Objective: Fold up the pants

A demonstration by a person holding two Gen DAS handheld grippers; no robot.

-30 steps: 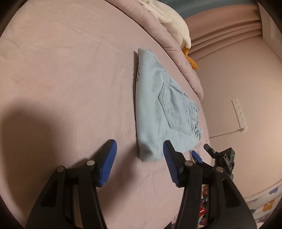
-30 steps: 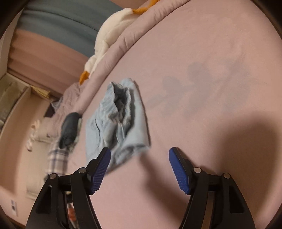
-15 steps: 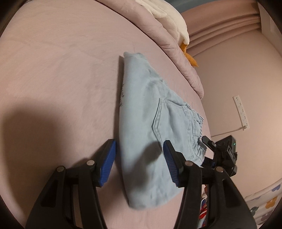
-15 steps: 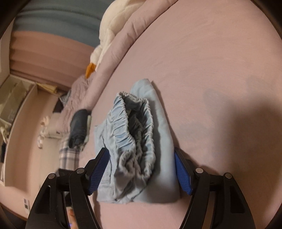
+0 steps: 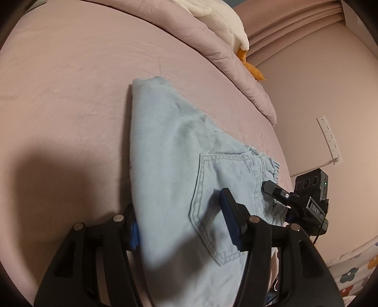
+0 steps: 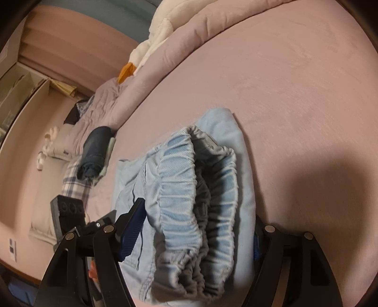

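Observation:
Folded light-blue denim pants [image 5: 174, 151] lie on the pink bed sheet [image 5: 66, 89], back pocket up. My left gripper [image 5: 182, 226] is open and straddles the near folded edge of the pants; the left pad is partly hidden under the fabric. In the right wrist view the elastic waistband end of the pants [image 6: 196, 189] faces me. My right gripper [image 6: 193, 236] is open, with its jaws on either side of the waistband stack; the right pad is mostly hidden behind the cloth. The right gripper also shows in the left wrist view [image 5: 297, 200] at the waistband.
A rolled pink duvet [image 5: 212, 40] with a white plush duck [image 5: 226, 21] runs along the far edge of the bed. A dark rolled garment [image 6: 94, 151] and plaid cloth [image 6: 75, 186] lie at the bed's left side. A wall socket strip [image 5: 328, 139] is on the right.
Both grippers have moved forward onto the pants: from short of the cloth to straddling it from opposite ends. The pants fill much more of both views. Both stay open.

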